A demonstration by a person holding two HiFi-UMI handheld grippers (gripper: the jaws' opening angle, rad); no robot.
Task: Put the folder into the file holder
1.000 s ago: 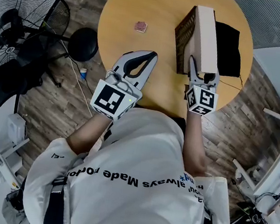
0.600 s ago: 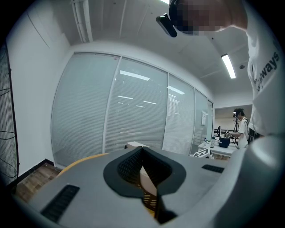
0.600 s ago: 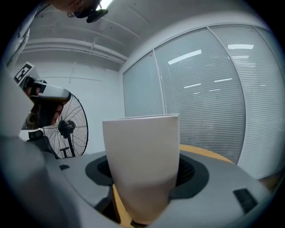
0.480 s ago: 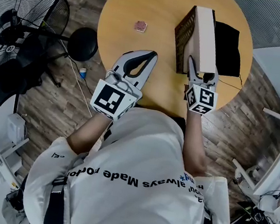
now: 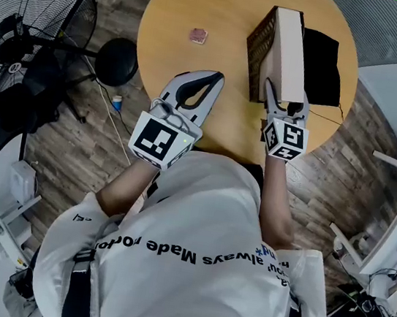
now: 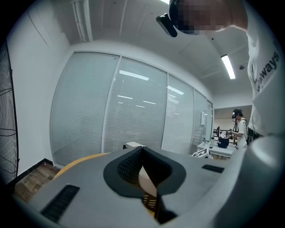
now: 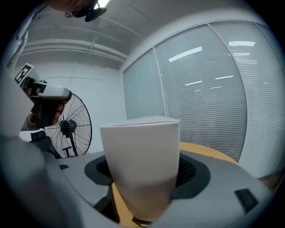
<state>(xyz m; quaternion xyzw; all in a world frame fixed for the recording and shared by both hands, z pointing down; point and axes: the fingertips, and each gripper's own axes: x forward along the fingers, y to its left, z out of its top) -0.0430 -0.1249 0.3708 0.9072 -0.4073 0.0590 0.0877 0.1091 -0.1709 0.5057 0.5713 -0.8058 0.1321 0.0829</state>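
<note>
Overhead view of a person at a round yellow desk (image 5: 199, 6), with a claw in each hand. A dark mesh file holder (image 5: 258, 48) stands on the desk. A thick, pale folder (image 5: 287, 49) stands upright on its long edge, touching the right side of the file holder's mesh wall. From above it is unclear whether the folder sits fully inside.

The right claw (image 5: 287, 95) is at the file holder's near end, one jaw on each side of the folder's near edge. Its jaws have just been opening and now stand wide, released, with the folder between them. The left claw (image 5: 216, 78) hovers to the left of the file holder, clenched on nothing. A black object (image 5: 325, 66) lies just right of the file holder, and a small pink item (image 5: 199, 37) lies well to its left.

The step in hand looks like letting go once the folder is seated. The next move probably calls for drawing the right claw straight back, without tipping the folder.
</note>
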